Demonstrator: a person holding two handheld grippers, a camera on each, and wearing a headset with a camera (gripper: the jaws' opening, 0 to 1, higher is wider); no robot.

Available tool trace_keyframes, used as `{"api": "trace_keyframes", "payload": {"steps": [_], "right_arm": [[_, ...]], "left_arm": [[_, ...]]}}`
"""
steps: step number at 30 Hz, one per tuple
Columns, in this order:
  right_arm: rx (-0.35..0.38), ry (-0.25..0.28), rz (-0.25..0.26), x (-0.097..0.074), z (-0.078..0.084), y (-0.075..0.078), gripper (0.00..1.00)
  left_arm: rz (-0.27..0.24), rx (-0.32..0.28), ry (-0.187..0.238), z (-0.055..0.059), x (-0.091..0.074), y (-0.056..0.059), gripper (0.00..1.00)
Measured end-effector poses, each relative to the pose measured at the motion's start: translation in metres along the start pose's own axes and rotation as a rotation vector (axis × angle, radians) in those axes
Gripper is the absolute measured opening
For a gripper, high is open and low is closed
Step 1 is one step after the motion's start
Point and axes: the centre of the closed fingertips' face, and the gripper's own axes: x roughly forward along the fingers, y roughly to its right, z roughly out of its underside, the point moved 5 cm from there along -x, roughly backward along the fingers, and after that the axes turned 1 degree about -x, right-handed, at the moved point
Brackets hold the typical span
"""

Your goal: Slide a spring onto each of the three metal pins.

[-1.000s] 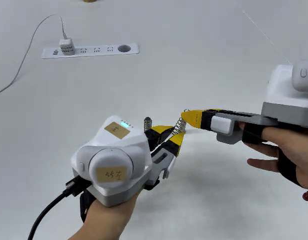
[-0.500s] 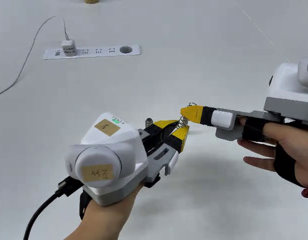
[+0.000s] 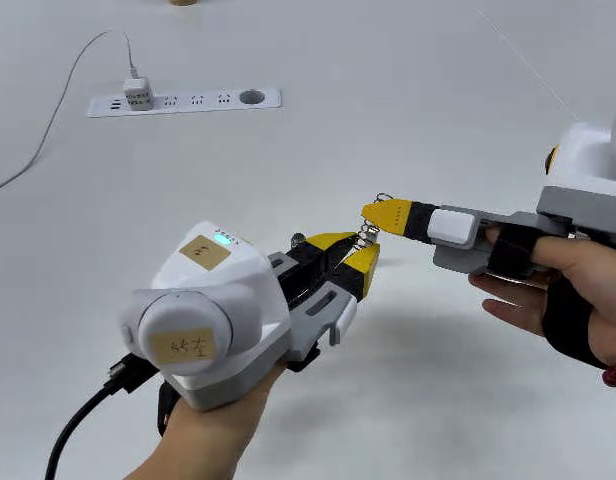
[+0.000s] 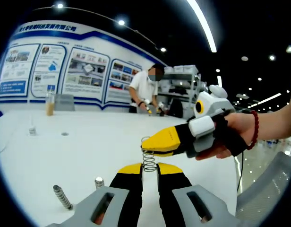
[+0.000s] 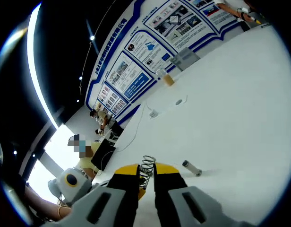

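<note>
Small coiled metal spring was held off the white desk, lower end nipped in left tool, top coil pinched by right tool, both narrow. Step: mid-transfer, prob. Next: line up w/ bare short metal pin.

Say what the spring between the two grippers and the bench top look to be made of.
Spring: thin coiled wire, probably bare steel, judging by its grey colour and bright glints. Bench top: a smooth, matt white surface with only soft shadows, possibly laminate or painted board; the look leaves it open.
</note>
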Motion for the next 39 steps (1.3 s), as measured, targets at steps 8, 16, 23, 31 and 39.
{"api": "trace_keyframes", "payload": {"steps": [8,16,23,31,39], "right_arm": [[-0.056,0.001,0.017,-0.002,0.001,0.000,0.11],[-0.166,-0.003,0.067,-0.003,-0.002,0.002,0.11],[-0.265,0.003,0.094,-0.001,-0.006,0.004,0.11],[-0.347,0.010,0.107,0.005,-0.011,0.008,0.11],[-0.356,0.031,0.144,0.012,-0.017,0.018,0.11]], "left_arm": [[-0.004,-0.025,-0.013,0.000,0.002,-0.002,0.16],[-0.037,-0.005,-0.100,0.011,-0.004,-0.008,0.24],[-0.070,0.042,-0.154,0.014,-0.014,-0.012,0.31],[-0.105,0.085,-0.181,0.012,-0.026,-0.017,0.38],[-0.143,0.148,-0.193,0.007,-0.037,-0.022,0.47]]}}
